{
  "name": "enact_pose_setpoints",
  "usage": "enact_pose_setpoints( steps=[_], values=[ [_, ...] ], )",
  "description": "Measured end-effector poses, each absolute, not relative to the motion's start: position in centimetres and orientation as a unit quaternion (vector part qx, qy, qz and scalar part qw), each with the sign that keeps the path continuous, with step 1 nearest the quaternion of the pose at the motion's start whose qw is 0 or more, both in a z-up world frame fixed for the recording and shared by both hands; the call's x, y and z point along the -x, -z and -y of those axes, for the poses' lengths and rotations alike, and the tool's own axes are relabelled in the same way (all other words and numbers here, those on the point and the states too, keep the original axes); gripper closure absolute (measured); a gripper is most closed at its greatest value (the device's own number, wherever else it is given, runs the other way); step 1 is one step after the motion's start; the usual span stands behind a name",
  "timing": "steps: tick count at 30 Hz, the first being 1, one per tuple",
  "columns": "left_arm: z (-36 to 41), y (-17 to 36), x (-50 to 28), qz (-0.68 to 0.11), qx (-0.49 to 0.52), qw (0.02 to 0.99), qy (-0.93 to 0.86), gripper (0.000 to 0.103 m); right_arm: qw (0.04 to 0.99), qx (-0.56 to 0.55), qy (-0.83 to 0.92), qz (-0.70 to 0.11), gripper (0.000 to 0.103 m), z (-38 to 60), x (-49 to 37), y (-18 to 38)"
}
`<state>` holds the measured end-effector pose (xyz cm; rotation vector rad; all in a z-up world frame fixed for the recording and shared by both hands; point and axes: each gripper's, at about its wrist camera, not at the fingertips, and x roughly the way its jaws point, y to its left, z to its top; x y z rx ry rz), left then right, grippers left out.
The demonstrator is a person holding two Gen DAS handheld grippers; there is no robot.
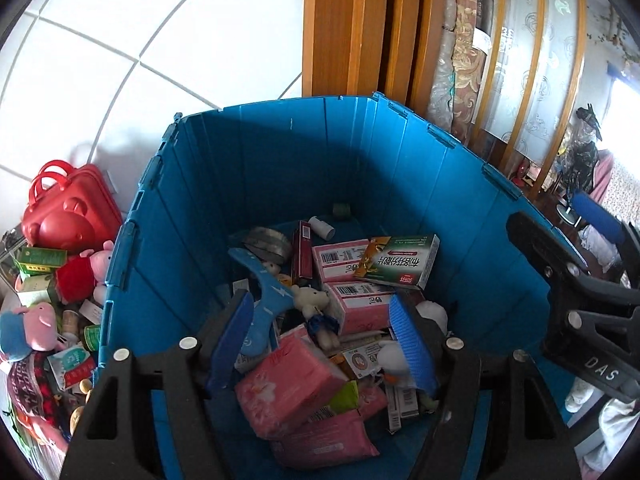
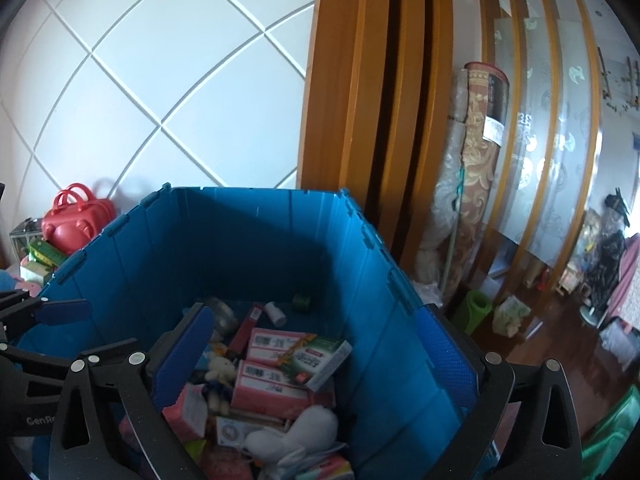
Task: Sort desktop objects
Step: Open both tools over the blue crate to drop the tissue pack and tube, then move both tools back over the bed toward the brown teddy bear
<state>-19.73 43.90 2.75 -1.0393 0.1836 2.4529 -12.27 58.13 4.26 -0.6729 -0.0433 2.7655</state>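
Observation:
A deep blue bin (image 1: 280, 168) (image 2: 240, 240) holds several sorted items: a green medicine box (image 1: 400, 262) (image 2: 320, 356) on top of pink boxes (image 1: 340, 260), a pink tissue pack (image 1: 288, 384), a small bear plush (image 1: 316, 304) (image 2: 220, 372) and a white plush (image 2: 296, 428). My left gripper (image 1: 320, 340) hangs open over the heap, and its pads press on nothing. My right gripper (image 2: 316, 352) stands wide open above the bin, its right finger over the right wall, with nothing held. Each gripper also shows at the edge of the other's view.
Left of the bin lies a pile of loose things: a red bear-shaped case (image 1: 68, 208) (image 2: 76, 216), a pink pig plush (image 1: 100, 264) and small boxes. A tiled wall stands behind. A wooden door frame and a rolled carpet (image 2: 476, 160) stand to the right.

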Motion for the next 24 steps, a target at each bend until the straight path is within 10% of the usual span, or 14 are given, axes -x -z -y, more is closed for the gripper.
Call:
enact_pose_setpoints(
  steps=[19,24],
  values=[
    [-38.6,-6.1,13.7,-0.039,0.259,0.193,-0.946,0.032,0.213,0.175,-0.961,0.02,0.0,-57.3,10.5,-4.6],
    [-33.9,-7.2,11.9,-0.024,0.215,0.141,-0.966,0.014,0.135,0.154,-0.978,-0.037,0.0,-55.2,9.2,-5.3]
  ],
)
